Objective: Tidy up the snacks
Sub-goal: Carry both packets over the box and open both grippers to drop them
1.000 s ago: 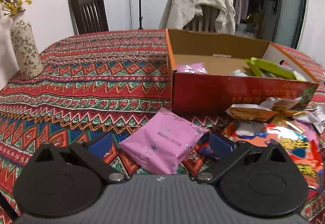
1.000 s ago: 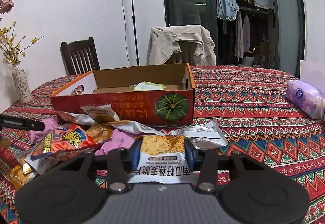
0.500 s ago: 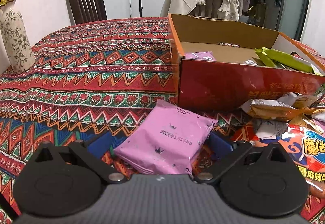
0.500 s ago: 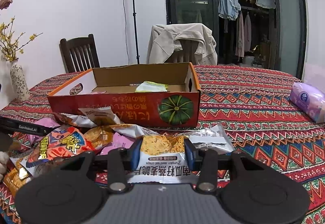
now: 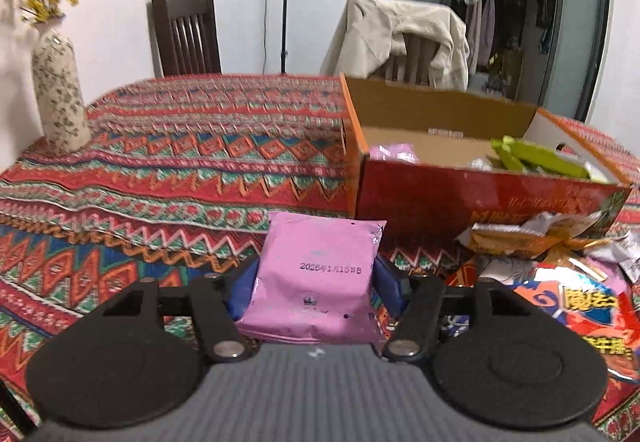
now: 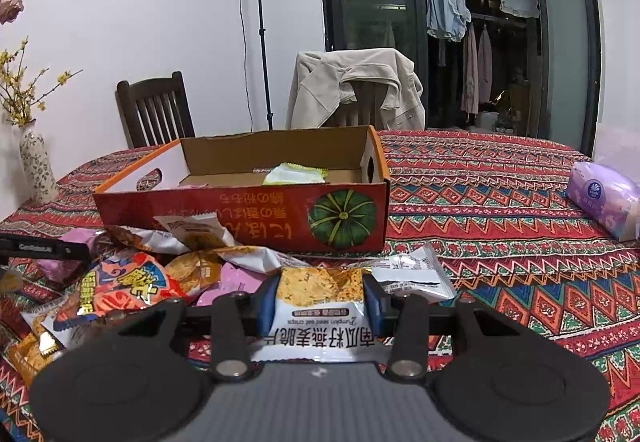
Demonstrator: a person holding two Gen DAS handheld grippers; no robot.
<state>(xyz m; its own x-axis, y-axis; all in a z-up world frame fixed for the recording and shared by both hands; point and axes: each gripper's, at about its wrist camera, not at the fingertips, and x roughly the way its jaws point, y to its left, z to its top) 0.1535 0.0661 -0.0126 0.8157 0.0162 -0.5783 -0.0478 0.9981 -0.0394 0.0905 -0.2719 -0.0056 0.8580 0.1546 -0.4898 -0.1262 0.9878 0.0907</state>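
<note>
My left gripper (image 5: 316, 282) is shut on a pink snack packet (image 5: 316, 274) and holds it above the tablecloth, left of the red cardboard box (image 5: 472, 201). The box holds a pink packet (image 5: 392, 153) and green packets (image 5: 540, 161). My right gripper (image 6: 320, 300) is shut on a white and orange oat crisps packet (image 6: 320, 306), in front of the same box (image 6: 248, 207), which shows a pale green packet (image 6: 294, 174) inside. A pile of loose snack packets (image 6: 132, 278) lies in front of the box; it also shows in the left wrist view (image 5: 560, 274).
A patterned vase (image 5: 60, 97) with yellow flowers stands at the table's far left. Two chairs (image 5: 186, 33) stand behind the table, one draped with a beige jacket (image 5: 404, 33). A purple tissue pack (image 6: 604, 199) lies at the right. A light stand (image 6: 256, 21) rises behind.
My left gripper closed on the pink packet and lifted it, now squared between the fingers. My right gripper, still holding the oat crisps packet, rose slightly and moved a little toward the box.
</note>
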